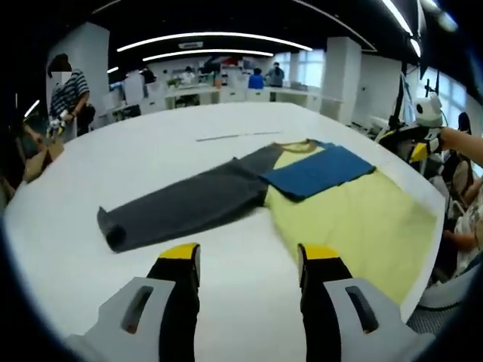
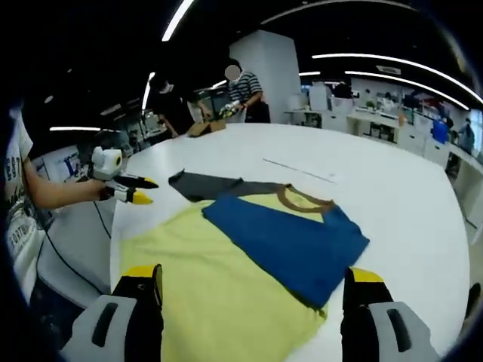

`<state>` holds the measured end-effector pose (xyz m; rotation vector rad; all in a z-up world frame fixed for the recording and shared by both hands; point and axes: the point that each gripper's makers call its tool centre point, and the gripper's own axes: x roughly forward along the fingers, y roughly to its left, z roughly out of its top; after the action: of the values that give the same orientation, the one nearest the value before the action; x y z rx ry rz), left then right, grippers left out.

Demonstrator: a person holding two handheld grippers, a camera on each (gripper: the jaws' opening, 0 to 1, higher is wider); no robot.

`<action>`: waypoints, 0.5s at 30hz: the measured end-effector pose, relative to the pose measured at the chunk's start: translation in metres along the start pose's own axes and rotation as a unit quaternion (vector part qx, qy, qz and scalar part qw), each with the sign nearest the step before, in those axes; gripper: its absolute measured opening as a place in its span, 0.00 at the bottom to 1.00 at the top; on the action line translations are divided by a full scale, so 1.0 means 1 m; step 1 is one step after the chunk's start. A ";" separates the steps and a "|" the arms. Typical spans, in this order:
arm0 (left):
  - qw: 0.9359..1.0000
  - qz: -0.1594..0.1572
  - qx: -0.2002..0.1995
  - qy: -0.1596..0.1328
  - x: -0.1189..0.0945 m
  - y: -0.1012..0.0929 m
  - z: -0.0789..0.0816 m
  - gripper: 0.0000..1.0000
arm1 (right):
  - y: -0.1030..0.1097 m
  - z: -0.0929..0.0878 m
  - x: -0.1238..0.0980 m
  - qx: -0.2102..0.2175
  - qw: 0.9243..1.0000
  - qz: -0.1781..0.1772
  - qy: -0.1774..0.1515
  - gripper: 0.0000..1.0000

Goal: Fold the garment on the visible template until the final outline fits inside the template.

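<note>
While unheld, garment [image 1: 332,204] half-folded.

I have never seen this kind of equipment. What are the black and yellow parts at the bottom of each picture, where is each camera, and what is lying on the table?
No robot is here. A person holds a hand tool, a gripper, in each hand, and a fisheye camera rides on each one, looking forward along its two jaws. The black, yellow-tipped parts at the bottom are those jaws: the left gripper in the left gripper view, the right gripper in the right gripper view. Both stand open and hold nothing.

On the white table lies a shirt with a yellow body and a brown collar. Its blue sleeve is folded across the body; its grey sleeve lies stretched out flat on the table. I cannot make out a template.

In the right gripper view, the left gripper also appears at the left side, in the person's hand. Other people stand at the far tables.
</note>
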<state>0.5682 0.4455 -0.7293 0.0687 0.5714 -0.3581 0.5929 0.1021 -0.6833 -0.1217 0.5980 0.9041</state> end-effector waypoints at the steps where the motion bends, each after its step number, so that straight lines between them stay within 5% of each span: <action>1: 1.000 0.003 0.001 0.000 -0.001 0.003 0.000 0.51 | 0.001 0.001 -0.001 -0.001 1.000 0.000 -0.001 0.99; 15: 0.999 0.045 -0.009 -0.011 -0.007 0.047 0.013 0.51 | 0.037 0.022 -0.031 0.007 0.999 0.019 -0.039 0.99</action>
<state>0.5859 0.4893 -0.7166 0.0735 0.5480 -0.2663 0.5595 0.1105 -0.6431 -0.0613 0.5359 0.9373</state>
